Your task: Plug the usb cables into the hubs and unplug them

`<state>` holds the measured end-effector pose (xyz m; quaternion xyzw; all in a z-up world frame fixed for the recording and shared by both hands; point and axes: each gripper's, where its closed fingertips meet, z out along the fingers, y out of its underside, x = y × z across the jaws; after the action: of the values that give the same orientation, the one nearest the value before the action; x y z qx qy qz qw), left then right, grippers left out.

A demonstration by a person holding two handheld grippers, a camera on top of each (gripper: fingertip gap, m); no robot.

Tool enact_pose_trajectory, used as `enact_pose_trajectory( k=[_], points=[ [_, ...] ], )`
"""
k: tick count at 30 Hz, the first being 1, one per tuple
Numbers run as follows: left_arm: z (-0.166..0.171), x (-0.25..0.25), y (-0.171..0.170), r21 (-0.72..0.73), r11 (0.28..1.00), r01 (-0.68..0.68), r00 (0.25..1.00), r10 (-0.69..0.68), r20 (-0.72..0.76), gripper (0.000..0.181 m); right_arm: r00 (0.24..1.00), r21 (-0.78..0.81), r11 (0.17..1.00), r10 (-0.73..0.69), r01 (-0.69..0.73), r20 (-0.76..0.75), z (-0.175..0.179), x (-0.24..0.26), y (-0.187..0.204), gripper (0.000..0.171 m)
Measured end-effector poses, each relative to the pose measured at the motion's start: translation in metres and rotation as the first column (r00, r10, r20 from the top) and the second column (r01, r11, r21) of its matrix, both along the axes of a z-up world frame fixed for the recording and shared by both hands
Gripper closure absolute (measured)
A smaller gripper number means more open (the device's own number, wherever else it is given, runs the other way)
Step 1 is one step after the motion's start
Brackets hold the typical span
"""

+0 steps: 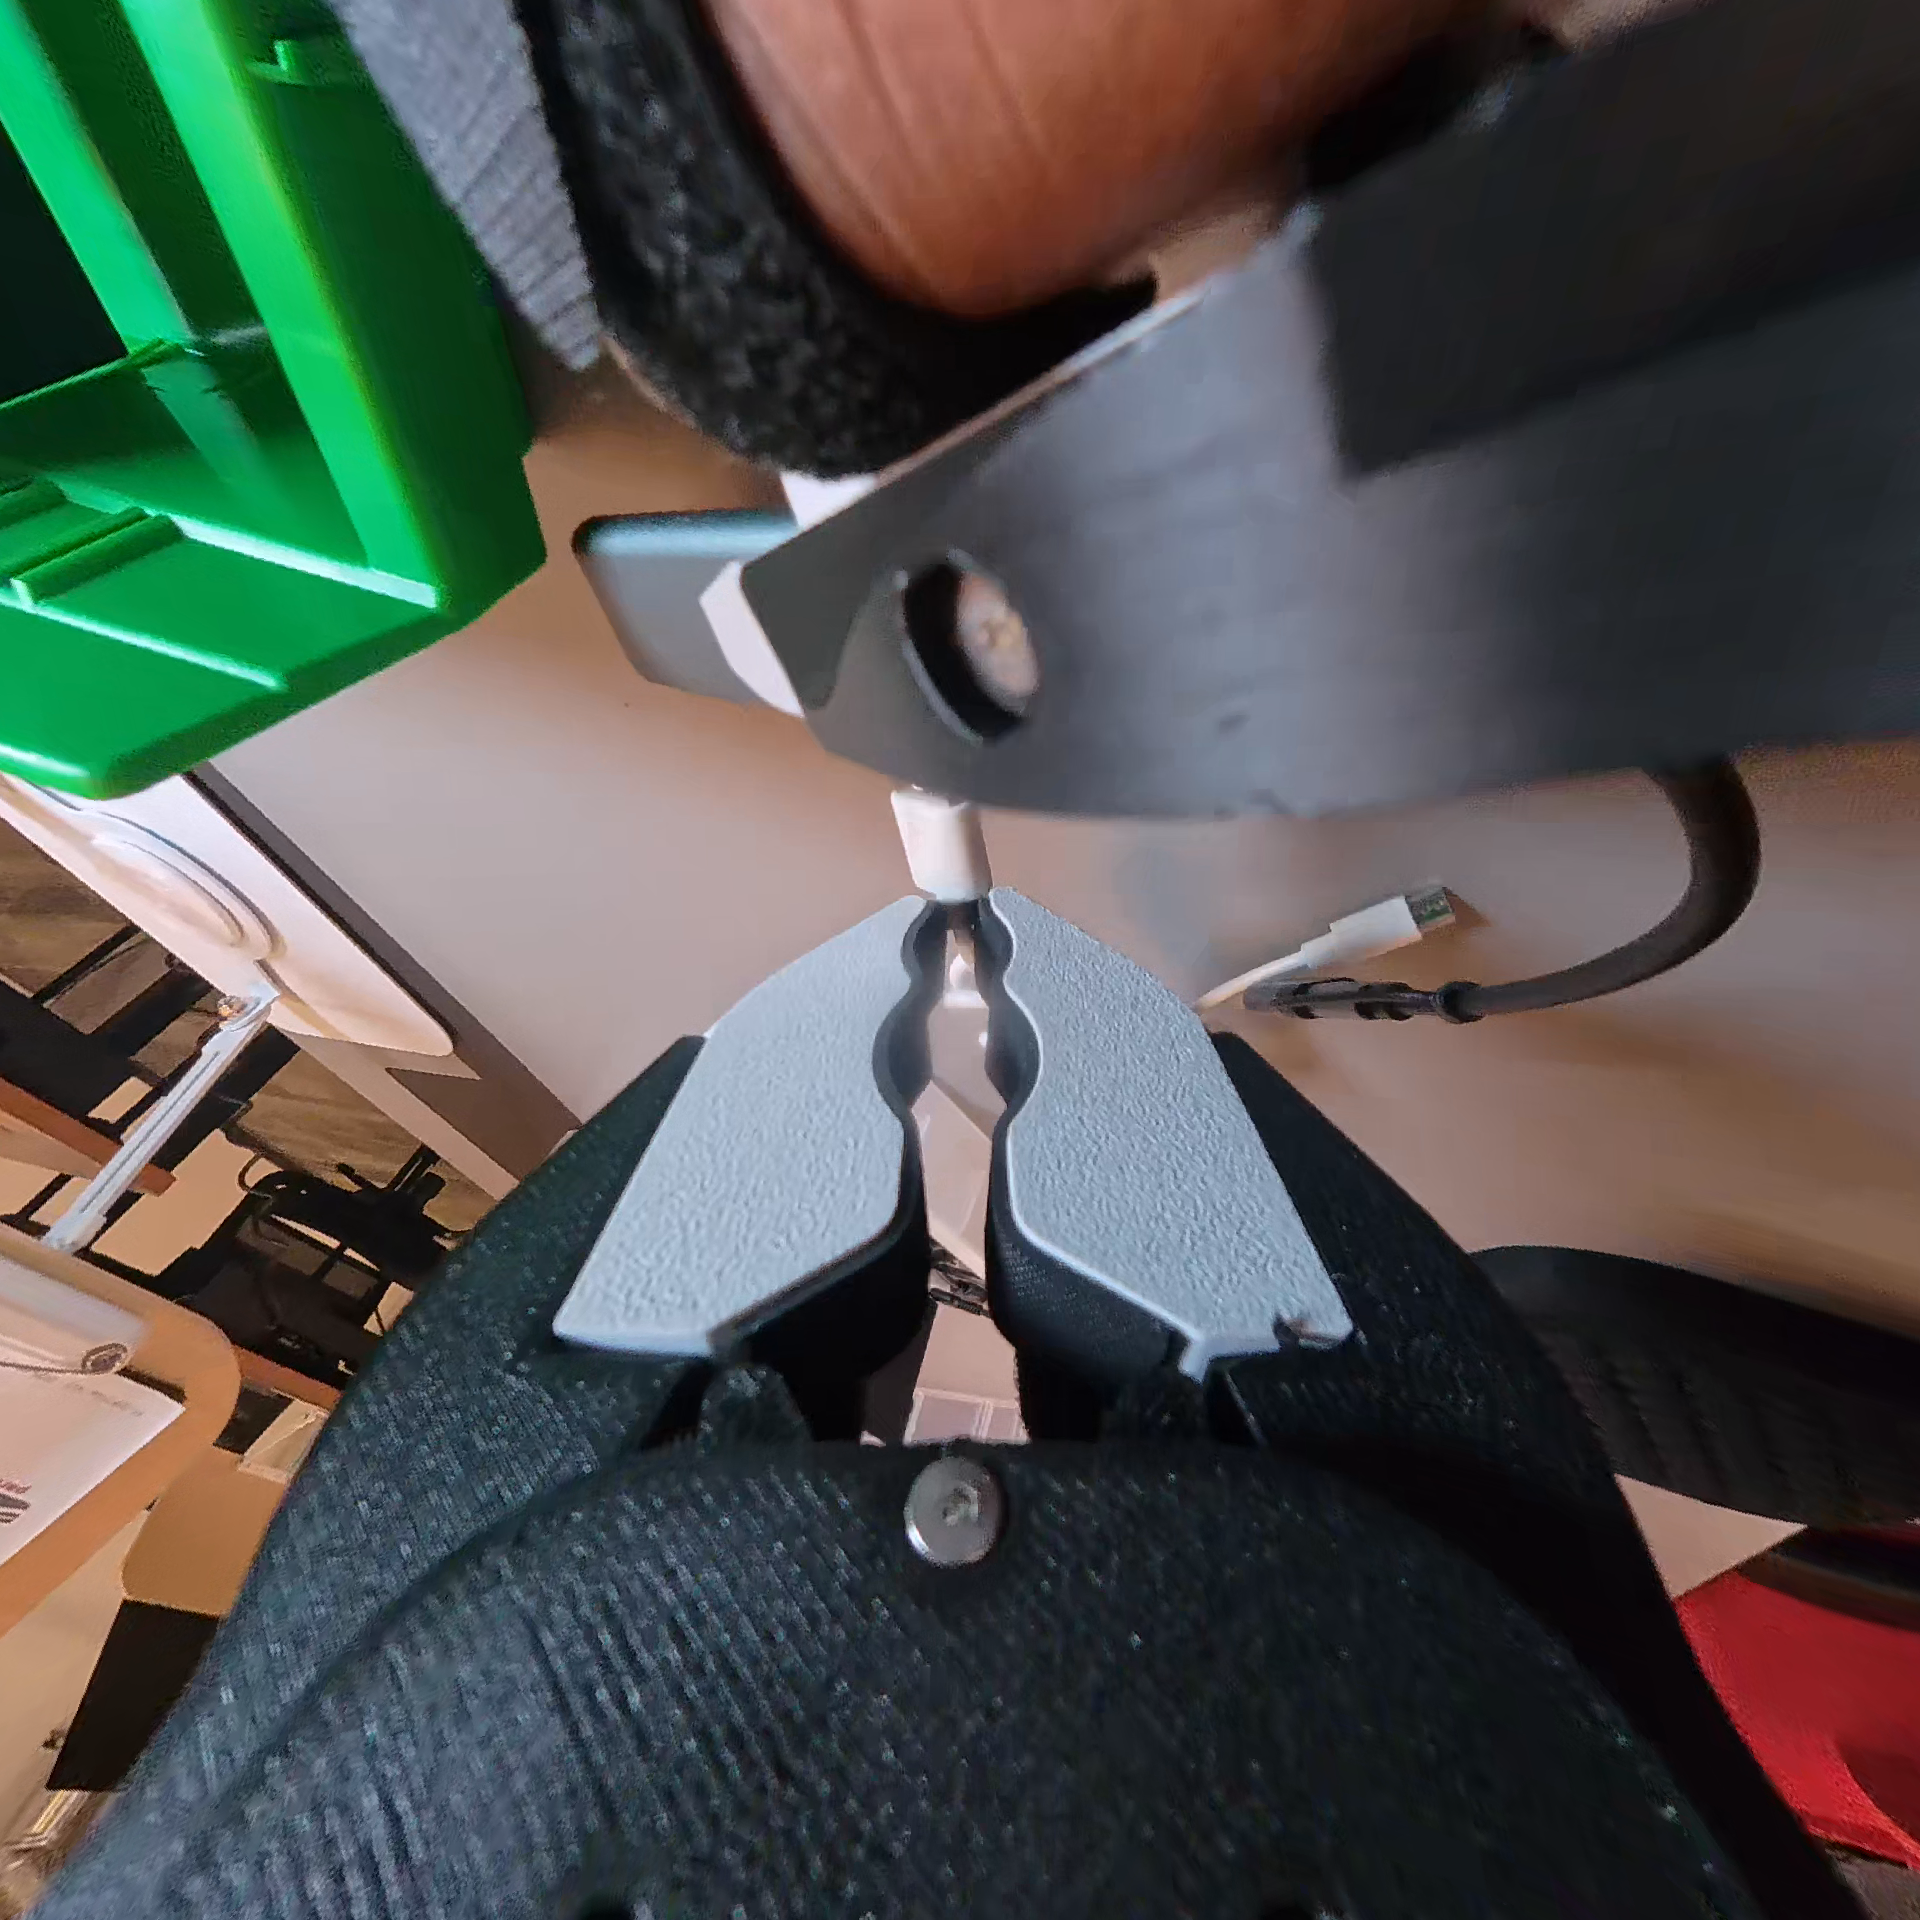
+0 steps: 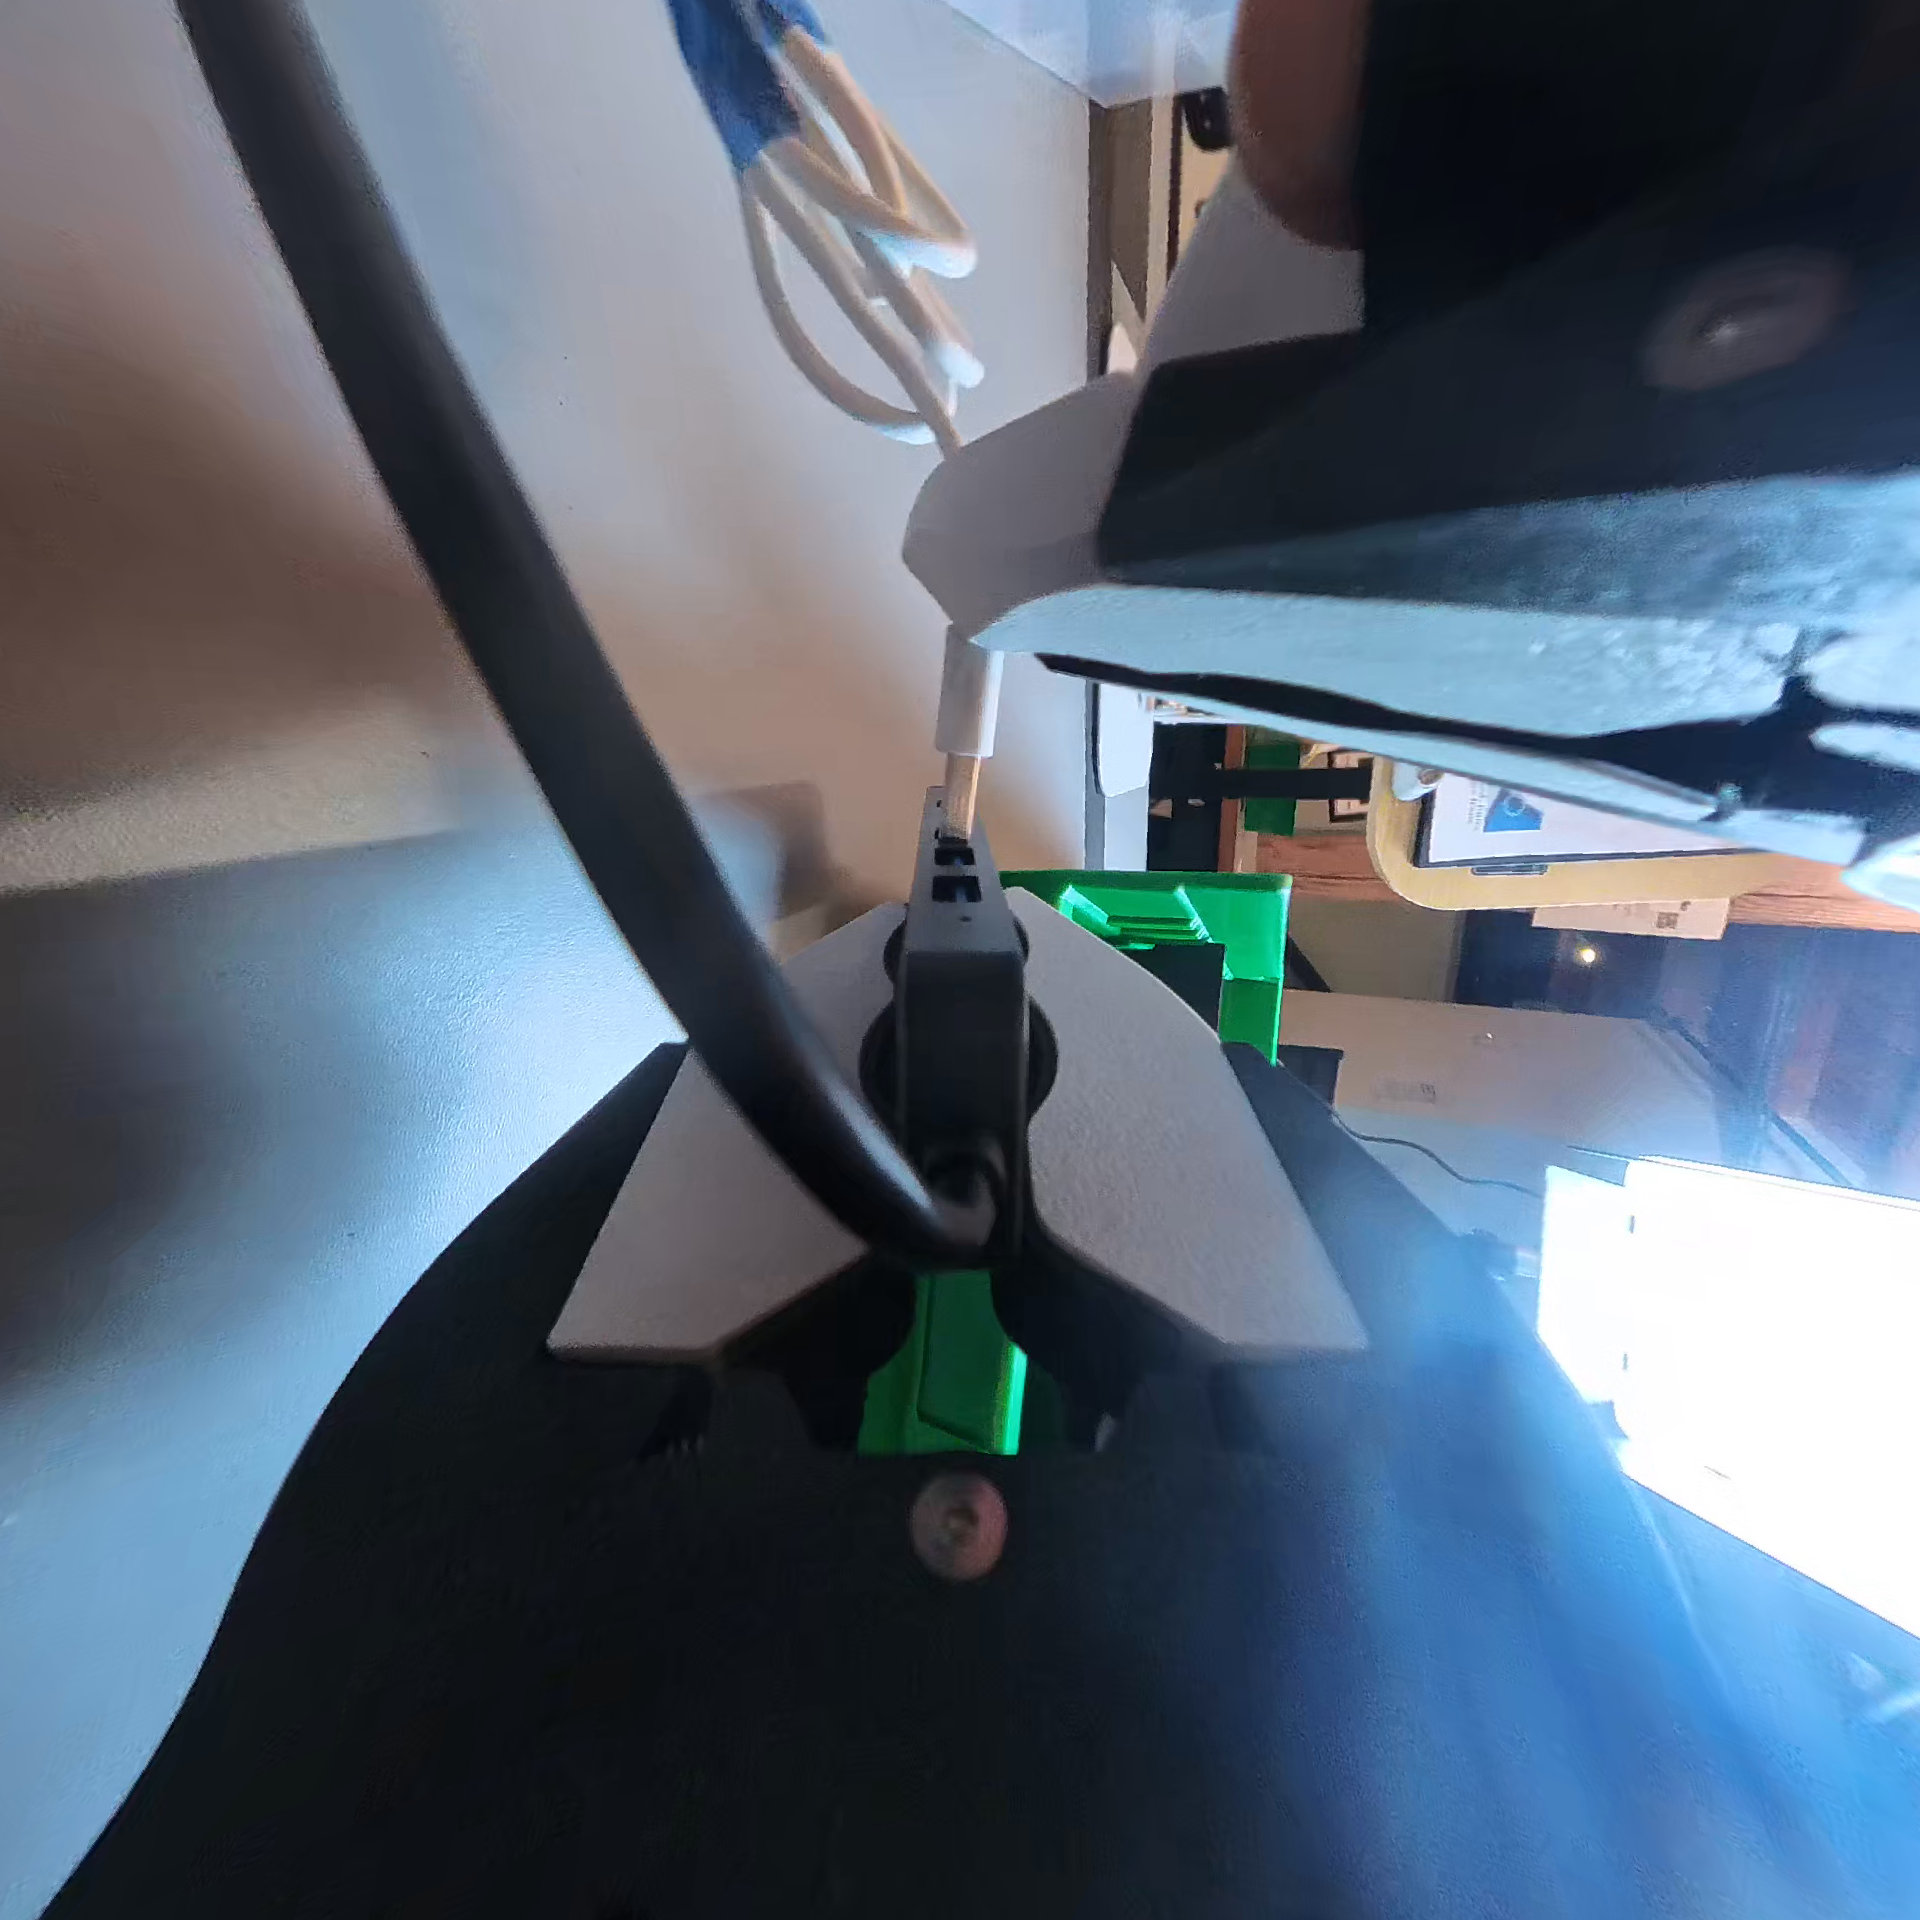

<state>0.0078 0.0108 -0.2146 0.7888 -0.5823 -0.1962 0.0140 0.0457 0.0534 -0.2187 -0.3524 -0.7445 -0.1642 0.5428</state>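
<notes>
- The left tongs (image 1: pixel 951 906) are closed on the white USB plug (image 1: pixel 938 850), pinched just behind its sleeve, with the cable running back between the fingers.
- The right tongs (image 2: pixel 961 925) are clamped on the dark USB hub (image 2: pixel 958 997); its black lead (image 2: pixel 540 644) loops off the near end.
- The plug's metal tip (image 2: pixel 961 795) sits at the hub's end port, along the hub's long axis; how deep it is seated is hard to judge.
- The coming move, in or out, seems to run straight along that axis, with the left tongs doing the travelling.
- Room is tight: both tongs nearly touch. A spare white cable end (image 1: pixel 1361 928) lies on the table (image 1: pixel 644 914), and a bundle of white cables (image 2: pixel 862 260) is farther off.
</notes>
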Motion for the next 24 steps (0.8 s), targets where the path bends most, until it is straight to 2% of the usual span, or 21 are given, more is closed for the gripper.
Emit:
enact_pose_trajectory(
  k=[5, 12, 20, 24],
  points=[
    [0.015, 0.007, 0.009, 0.044, 0.999, 0.005, 0.999, -0.008, 0.053, 0.174, 0.997, -0.062, 0.995, 0.077, -0.077, -0.011, -0.008, -0.002, -0.008, 0.161],
    [0.027, 0.014, 0.005, 0.055, 0.998, -0.011, 0.989, 0.003, 0.146, 0.175, 0.968, -0.286, 0.944, 0.097, -0.163, -0.231, 0.016, -0.004, -0.01, 0.16],
    [0.048, 0.002, 0.0, 0.134, 0.99, -0.034, 0.968, -0.001, 0.251, 0.175, 0.951, -0.341, 0.916, 0.113, -0.212, -0.287, 0.022, 0.001, -0.011, 0.16],
    [0.044, -0.001, -0.006, 0.153, 0.988, -0.029, 0.956, -0.018, 0.293, 0.176, 0.949, -0.354, 0.911, 0.108, -0.213, -0.295, 0.024, -0.001, -0.014, 0.16]
  ],
)
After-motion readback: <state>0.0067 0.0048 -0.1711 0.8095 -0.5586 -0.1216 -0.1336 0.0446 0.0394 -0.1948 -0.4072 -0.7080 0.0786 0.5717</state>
